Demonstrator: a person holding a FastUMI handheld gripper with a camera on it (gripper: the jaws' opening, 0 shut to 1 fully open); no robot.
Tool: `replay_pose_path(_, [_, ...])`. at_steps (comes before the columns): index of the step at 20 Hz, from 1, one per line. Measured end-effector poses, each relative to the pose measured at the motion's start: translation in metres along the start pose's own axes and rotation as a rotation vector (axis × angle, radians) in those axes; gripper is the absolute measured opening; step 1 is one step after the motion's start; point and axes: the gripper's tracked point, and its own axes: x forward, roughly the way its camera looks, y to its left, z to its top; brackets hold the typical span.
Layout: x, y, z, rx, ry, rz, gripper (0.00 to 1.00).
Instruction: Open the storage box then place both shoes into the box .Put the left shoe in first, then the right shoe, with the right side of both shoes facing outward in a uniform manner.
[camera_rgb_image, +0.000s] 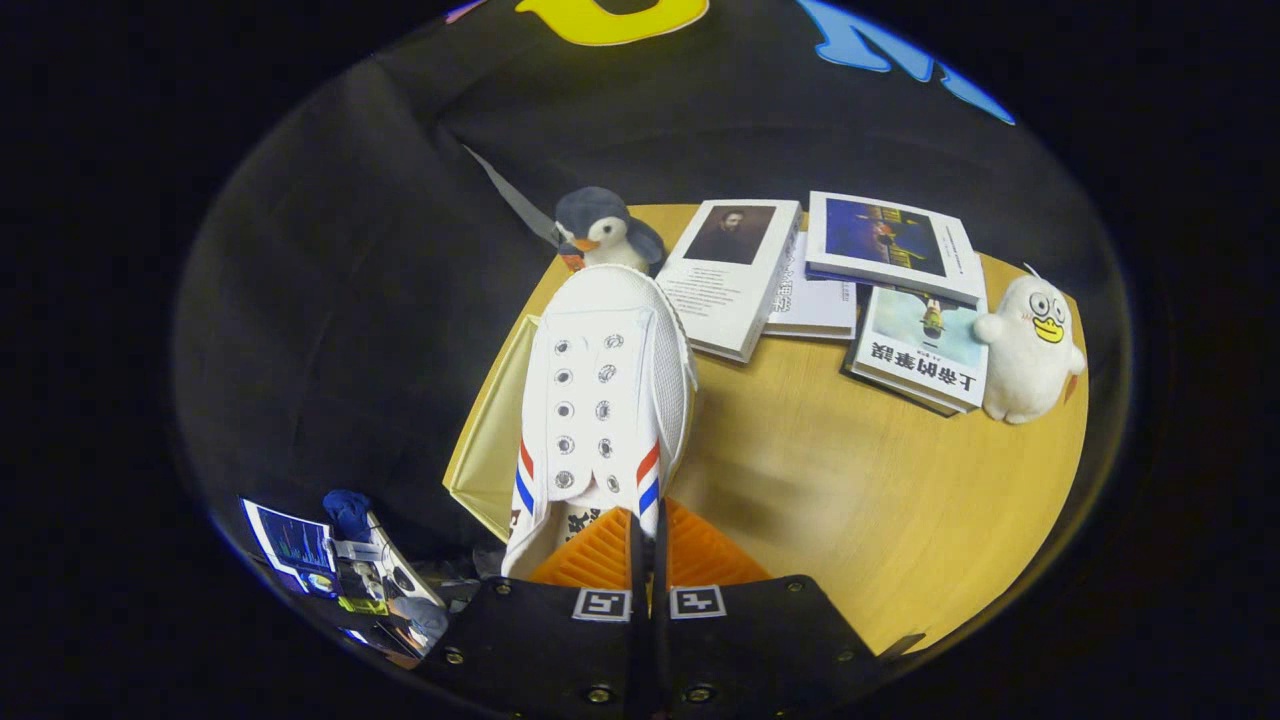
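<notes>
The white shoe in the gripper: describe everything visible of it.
The white shoe is a canvas-looking sneaker with metal eyelets, no laces, and red and blue stripes on both sides. The gripper is shut on its heel end, jaws nearly together, holding it toe-forward, above the wooden table edge and a pale box.

The claw (648, 560) grips a white shoe (600, 400) by its heel, toe pointing away over the surface (850, 500), books (860, 290) beyond to the right.

a recording booth: black cloth wall (330, 300) behind a wooden table (850, 500).
</notes>
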Motion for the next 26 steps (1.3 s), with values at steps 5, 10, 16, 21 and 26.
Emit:
replay_pose_path(5, [0.021,0.037,0.009,-0.072,0.03,0.009,0.0])
replay_pose_path(10, [0.048,0.064,0.009,-0.124,0.079,0.009,0.0])
replay_pose_path(16, [0.072,0.073,0.01,-0.168,0.106,-0.041,0.0])
replay_pose_path(21, [0.088,0.092,0.008,-0.135,0.106,0.029,0.21])
replay_pose_path(26, [0.057,0.081,0.028,-0.174,0.009,-0.008,0.91])
